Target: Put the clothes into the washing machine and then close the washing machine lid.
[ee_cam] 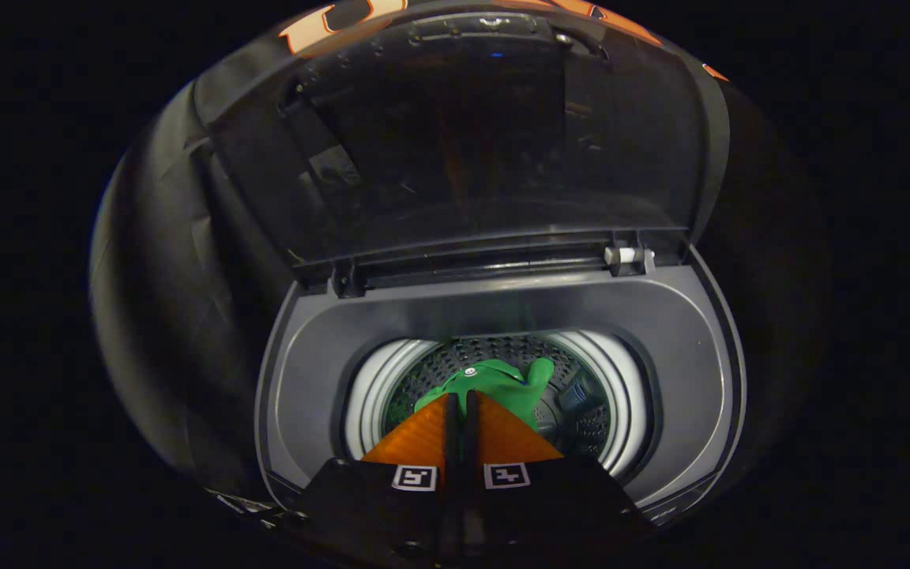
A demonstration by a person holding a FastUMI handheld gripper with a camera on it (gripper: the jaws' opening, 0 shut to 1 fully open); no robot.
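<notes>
Hanging over the washing machine (pixel 684 348), the tongs (pixel 461 399) pinch a green garment (pixel 502 383) above the drum (pixel 376 387); releasing off-centre could snag cloth on the rim, blocking the raised lid (pixel 463 134) from closing.
</notes>
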